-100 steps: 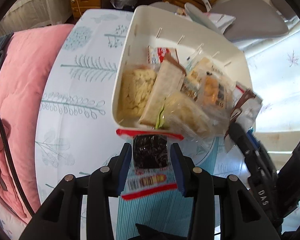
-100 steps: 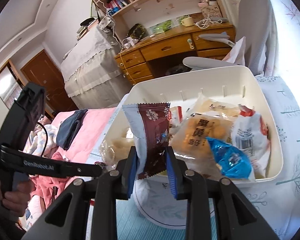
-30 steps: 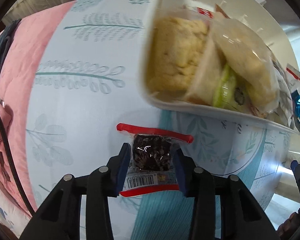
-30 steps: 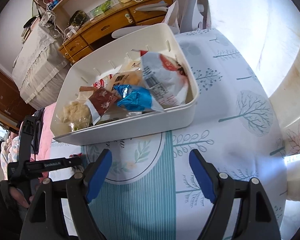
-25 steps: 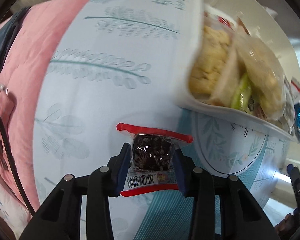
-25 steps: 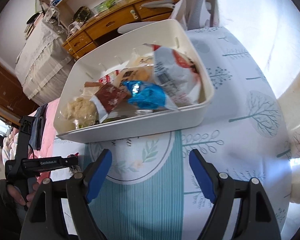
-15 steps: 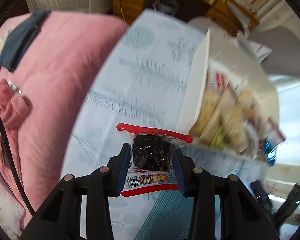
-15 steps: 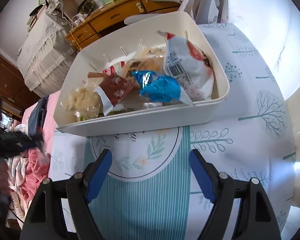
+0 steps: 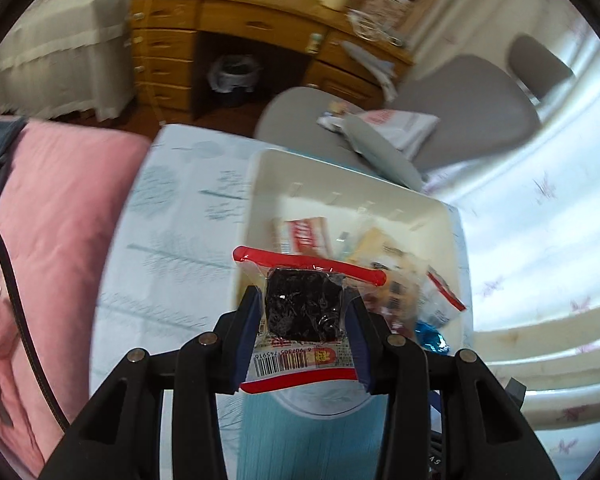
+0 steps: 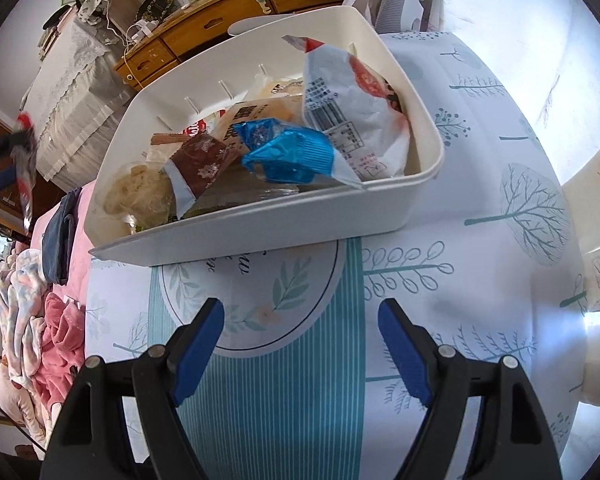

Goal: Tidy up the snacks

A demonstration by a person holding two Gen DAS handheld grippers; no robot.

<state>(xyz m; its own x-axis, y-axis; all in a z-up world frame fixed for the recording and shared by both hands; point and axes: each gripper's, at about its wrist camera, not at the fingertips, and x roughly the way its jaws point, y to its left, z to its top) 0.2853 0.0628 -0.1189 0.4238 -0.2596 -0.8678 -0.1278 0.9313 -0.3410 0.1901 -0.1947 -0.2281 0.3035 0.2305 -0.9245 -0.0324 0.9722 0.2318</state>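
The left gripper (image 9: 304, 312), jaws clamped on a dark snack packet (image 9: 305, 309), has swung up level with the white bin (image 10: 422, 142); drop-in should follow. The right gripper (image 10: 300, 344) has released its wrapper, jaws apart over the tabletop (image 10: 480, 272).

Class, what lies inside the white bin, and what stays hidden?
The white bin holds a blue packet, a brown packet and a white bag. Whatever lies beneath them is covered.

The white bin (image 9: 260, 184) is viewed from above, somewhat blurred, by the left wrist; its near wall (image 10: 284, 224) is faced closely from lower by the right.
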